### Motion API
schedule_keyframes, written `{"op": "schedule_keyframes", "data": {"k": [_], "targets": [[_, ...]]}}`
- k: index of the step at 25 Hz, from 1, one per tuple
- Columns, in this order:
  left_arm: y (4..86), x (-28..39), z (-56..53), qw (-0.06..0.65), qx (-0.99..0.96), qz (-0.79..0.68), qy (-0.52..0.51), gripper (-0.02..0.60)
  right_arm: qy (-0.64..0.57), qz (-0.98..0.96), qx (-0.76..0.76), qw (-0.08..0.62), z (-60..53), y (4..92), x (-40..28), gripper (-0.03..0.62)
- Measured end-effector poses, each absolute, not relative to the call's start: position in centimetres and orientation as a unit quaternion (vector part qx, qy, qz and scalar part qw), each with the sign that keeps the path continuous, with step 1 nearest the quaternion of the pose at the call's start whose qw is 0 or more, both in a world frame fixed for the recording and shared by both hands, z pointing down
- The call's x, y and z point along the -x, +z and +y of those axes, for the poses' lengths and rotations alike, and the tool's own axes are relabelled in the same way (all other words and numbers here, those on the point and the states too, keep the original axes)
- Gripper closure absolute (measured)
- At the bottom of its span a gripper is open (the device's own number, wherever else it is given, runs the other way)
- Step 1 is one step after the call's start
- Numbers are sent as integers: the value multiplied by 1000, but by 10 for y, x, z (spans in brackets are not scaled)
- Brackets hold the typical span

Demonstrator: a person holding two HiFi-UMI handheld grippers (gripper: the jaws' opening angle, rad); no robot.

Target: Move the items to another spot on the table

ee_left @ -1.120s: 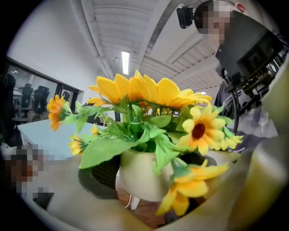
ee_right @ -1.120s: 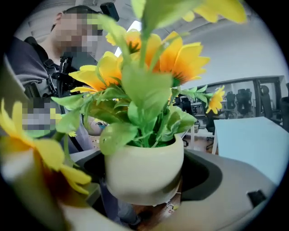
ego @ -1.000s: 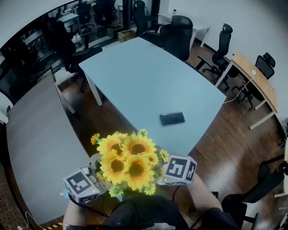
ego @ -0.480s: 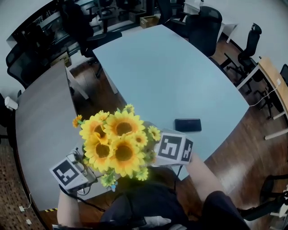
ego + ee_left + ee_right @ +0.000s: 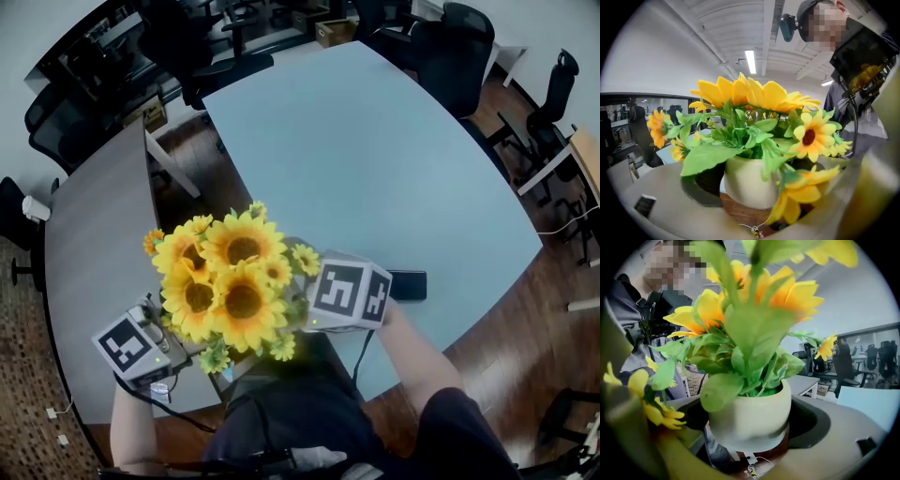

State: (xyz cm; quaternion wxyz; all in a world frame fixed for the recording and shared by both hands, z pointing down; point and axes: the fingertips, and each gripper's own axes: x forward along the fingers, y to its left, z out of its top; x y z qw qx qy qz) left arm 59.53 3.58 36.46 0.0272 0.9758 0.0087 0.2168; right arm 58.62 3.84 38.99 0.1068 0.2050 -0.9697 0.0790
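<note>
A sunflower pot [image 5: 230, 286] is held in the air at the near edge of the blue tabletop [image 5: 375, 159], close to the person's chest. It is pinched from opposite sides. The left tongs [image 5: 141, 349] are closed on its cream body [image 5: 750, 183], and the right tongs [image 5: 345, 295] are pressed against it likewise. In the head view the tips of both tongs are hidden by the blooms. A black phone [image 5: 410, 284] lies on the blue tabletop by that near edge, partly covered by the right marker cube. A grey tabletop [image 5: 94, 244] is seen left of the blue tabletop, across a strip of wooden floor [image 5: 202, 178]. Office chairs [image 5: 455, 52] are ranged at its far side.
</note>
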Motion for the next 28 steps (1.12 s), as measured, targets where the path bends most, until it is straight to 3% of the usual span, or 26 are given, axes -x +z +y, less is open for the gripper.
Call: {"op": "schedule_keyframes", "data": {"k": [13,21,28], "targets": [[372,-577,-22,41,-979,-26,197,140,90,-973,-164,133,-19,397,-569,95],[379,-506,-84,86,-984,-58,148,140,100,-971,-128,177,-78,403,-501,95],[375,-451,-130,70,-986,-98,115,140,104,-974,-96,179,-119,401,-449,95]]}}
